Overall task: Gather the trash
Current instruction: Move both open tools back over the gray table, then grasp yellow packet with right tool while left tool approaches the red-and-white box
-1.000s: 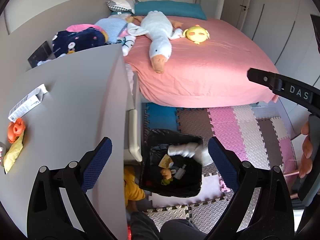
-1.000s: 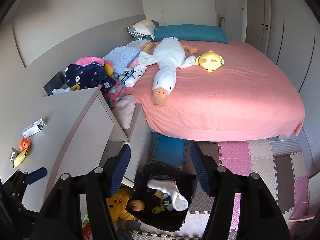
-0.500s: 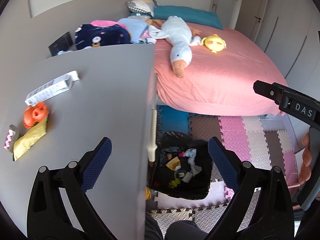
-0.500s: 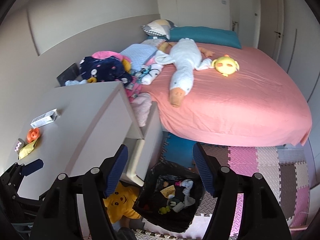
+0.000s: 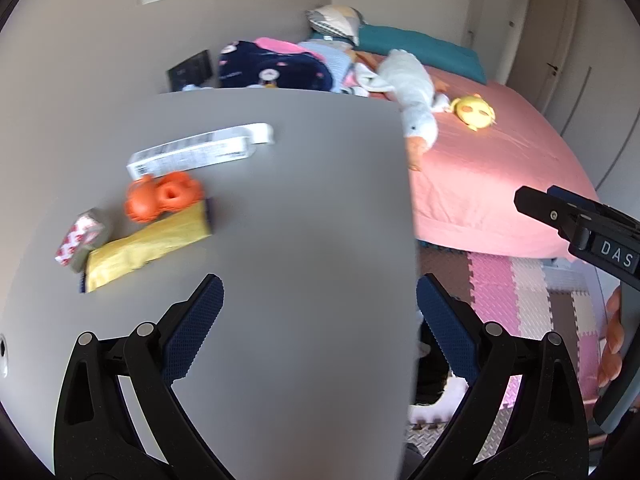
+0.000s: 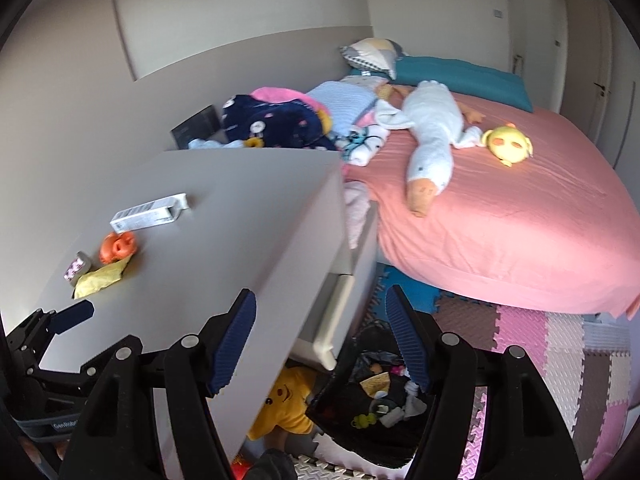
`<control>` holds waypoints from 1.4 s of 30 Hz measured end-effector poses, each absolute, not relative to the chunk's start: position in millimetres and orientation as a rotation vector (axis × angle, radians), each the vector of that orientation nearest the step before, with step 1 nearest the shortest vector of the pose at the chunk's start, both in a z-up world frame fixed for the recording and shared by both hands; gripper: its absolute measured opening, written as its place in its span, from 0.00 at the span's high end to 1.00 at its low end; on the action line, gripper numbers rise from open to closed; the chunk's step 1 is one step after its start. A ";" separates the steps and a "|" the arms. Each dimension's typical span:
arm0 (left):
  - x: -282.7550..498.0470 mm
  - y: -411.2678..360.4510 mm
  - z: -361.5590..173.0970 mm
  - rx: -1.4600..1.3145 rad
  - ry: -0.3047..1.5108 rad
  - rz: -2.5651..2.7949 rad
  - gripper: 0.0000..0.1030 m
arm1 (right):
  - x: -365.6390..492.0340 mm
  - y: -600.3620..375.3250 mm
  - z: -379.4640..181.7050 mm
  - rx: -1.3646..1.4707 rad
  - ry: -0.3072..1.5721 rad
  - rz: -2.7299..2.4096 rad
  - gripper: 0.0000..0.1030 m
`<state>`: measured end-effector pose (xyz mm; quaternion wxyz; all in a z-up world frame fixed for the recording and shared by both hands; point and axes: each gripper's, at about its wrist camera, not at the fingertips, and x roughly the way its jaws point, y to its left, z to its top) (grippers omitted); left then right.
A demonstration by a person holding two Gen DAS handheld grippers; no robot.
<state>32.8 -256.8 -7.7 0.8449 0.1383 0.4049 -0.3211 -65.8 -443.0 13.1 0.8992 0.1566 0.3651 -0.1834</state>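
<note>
On the grey dresser top (image 5: 304,208) lie a white printed box (image 5: 200,152), an orange crumpled piece (image 5: 162,196), a yellow wrapper (image 5: 148,246) and a small red-and-white packet (image 5: 78,244). My left gripper (image 5: 316,300) hangs open above the dresser top, short of them, with nothing between its fingers. My right gripper (image 6: 320,308) is open and holds nothing, over the dresser's front corner and the black trash bin (image 6: 340,412) on the floor. The bin holds several scraps. The same box (image 6: 148,212) and wrapper (image 6: 100,280) show at the left of the right wrist view.
A pink bed (image 6: 500,216) with a white goose plush (image 6: 432,136) and a yellow plush (image 6: 510,144) fills the right. Clothes (image 6: 276,120) pile behind the dresser. A drawer (image 6: 344,308) stands open above a yellow toy (image 6: 290,404). Foam mats (image 6: 560,352) cover the floor.
Both views have swung left onto the dresser. The trash on its top now lies nearer the left gripper, and the bin has slipped behind the dresser edge in the left wrist view. Both grippers stay open.
</note>
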 end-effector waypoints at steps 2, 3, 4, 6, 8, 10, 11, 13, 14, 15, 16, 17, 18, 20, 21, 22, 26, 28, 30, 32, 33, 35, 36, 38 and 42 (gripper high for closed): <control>38.6 -246.2 -7.9 0.283 0.855 -0.661 0.09 | -59.5 -433.8 12.7 0.322 0.757 -0.364 0.34; 42.0 -239.9 -7.7 0.279 0.854 -0.649 0.09 | -55.7 -428.1 12.5 0.321 0.759 -0.355 0.34; 44.7 -233.7 -7.4 0.274 0.853 -0.641 0.09 | -52.7 -424.2 12.2 0.321 0.760 -0.347 0.34; 50.1 -222.0 -7.0 0.261 0.853 -0.626 0.09 | -46.6 -415.3 11.7 0.318 0.762 -0.331 0.34; 54.0 -206.8 -6.5 0.246 0.851 -0.607 0.09 | -39.2 -404.0 11.0 0.309 0.766 -0.313 0.34; 58.3 -196.1 -6.9 0.236 0.852 -0.592 0.09 | -31.6 -393.1 10.5 0.301 0.768 -0.294 0.34; 59.3 -192.5 -7.0 0.231 0.852 -0.585 0.09 | -28.0 -388.1 10.1 0.298 0.770 -0.283 0.34; 64.1 -181.0 -7.4 0.213 0.853 -0.568 0.09 | -21.4 -379.2 9.0 0.296 0.772 -0.267 0.34; 66.3 -175.7 -7.6 0.205 0.853 -0.560 0.09 | -17.9 -374.7 8.4 0.296 0.773 -0.256 0.34; 68.1 -171.4 -7.6 0.200 0.853 -0.554 0.09 | -14.0 -369.9 7.7 0.296 0.774 -0.245 0.34; 70.6 -165.9 -7.9 0.194 0.852 -0.546 0.09 | -11.3 -365.8 7.2 0.296 0.775 -0.237 0.34; 72.6 -162.7 -8.2 0.191 0.852 -0.540 0.09 | -8.6 -362.1 6.6 0.298 0.775 -0.227 0.34; 75.2 -157.1 -8.4 0.185 0.851 -0.530 0.09 | -5.4 -358.3 5.6 0.301 0.777 -0.215 0.34; 80.3 -147.8 -8.8 0.172 0.851 -0.514 0.09 | 3.4 -348.6 2.2 0.306 0.788 -0.184 0.34; 83.4 -142.5 -9.2 0.161 0.851 -0.503 0.09 | 6.4 -344.9 0.9 0.307 0.792 -0.174 0.34; 86.5 -137.4 -9.5 0.151 0.851 -0.494 0.09 | 11.1 -339.8 -0.9 0.311 0.797 -0.161 0.34; 96.8 -120.8 -11.2 0.121 0.853 -0.477 0.09 | 27.1 -323.8 -6.2 0.325 0.809 -0.115 0.34; 101.9 -111.3 -12.4 0.114 0.851 -0.463 0.09 | 34.0 -317.4 -8.4 0.338 0.815 -0.097 0.34; 107.1 -101.5 -13.6 0.100 0.850 -0.453 0.09 | 40.0 -310.9 -11.1 0.343 0.821 -0.082 0.34; 112.9 -91.9 -15.0 0.074 0.856 -0.439 0.09 | 47.9 -302.0 -14.6 0.331 0.831 -0.071 0.34; 116.7 -87.1 -15.7 0.063 0.864 -0.431 0.09 | 50.7 -298.5 -15.9 0.330 0.834 -0.065 0.34; 122.1 -78.5 -15.5 0.050 0.865 -0.417 0.09 | 57.0 -291.8 -18.3 0.335 0.837 -0.051 0.34; 124.0 -75.2 -14.9 0.049 0.862 -0.411 0.09 | 59.8 -289.1 -19.0 0.336 0.836 -0.047 0.34; 127.5 -69.6 -14.4 0.045 0.859 -0.402 0.09 | 65.6 -283.6 -21.0 0.342 0.834 -0.039 0.34; 137.5 -60.2 -13.9 0.031 0.857 -0.384 0.09 | 77.1 -279.4 -24.2 0.368 0.834 -0.025 0.34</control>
